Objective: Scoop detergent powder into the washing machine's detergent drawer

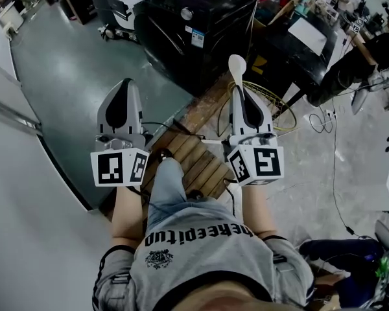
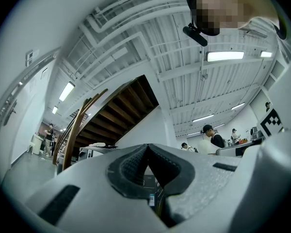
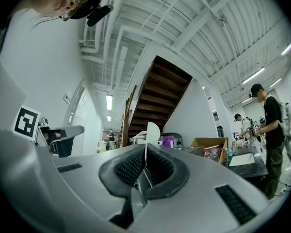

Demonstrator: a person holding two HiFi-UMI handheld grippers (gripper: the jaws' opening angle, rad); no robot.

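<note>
Two grippers mid-frame | left gripper [image 1: 123, 88] jaws pressed together, empty | right gripper [image 1: 240, 94] clamped on slim white plastic scoop [image 1: 237, 65], bowl up | black boxy washing machine [image 1: 188, 24] upper centre, well apart | drawer unseen; scooping seemingly not begun.

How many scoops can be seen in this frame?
1. A white scoop is clamped in the right gripper, its bowl sticking out past the jaws. The left gripper is shut on nothing. Others could be hidden out of view.
</note>
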